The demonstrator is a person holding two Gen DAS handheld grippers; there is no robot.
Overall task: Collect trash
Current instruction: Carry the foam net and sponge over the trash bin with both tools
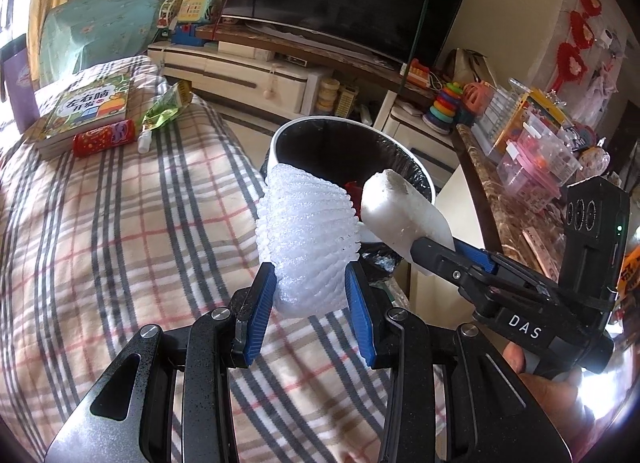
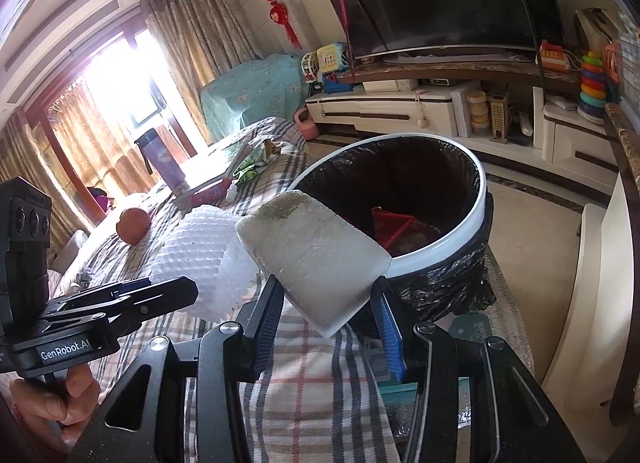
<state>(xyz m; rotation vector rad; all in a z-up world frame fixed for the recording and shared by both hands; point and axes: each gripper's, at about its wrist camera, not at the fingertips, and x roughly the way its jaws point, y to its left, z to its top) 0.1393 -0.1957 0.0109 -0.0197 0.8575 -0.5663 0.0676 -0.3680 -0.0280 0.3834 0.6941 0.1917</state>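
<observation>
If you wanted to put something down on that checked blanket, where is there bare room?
The checked blanket lies bare between the book with the red tube and the bin. It is crowded around the book, green wrapper and small bottle.

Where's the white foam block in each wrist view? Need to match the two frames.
Left wrist: white foam block right of centre, clamped by the right gripper entering from the right.
Right wrist: block at centre, between that camera's own blue pads.
Shared landmark: round white-rimmed trash bin with black liner, just behind the block in both.
</observation>
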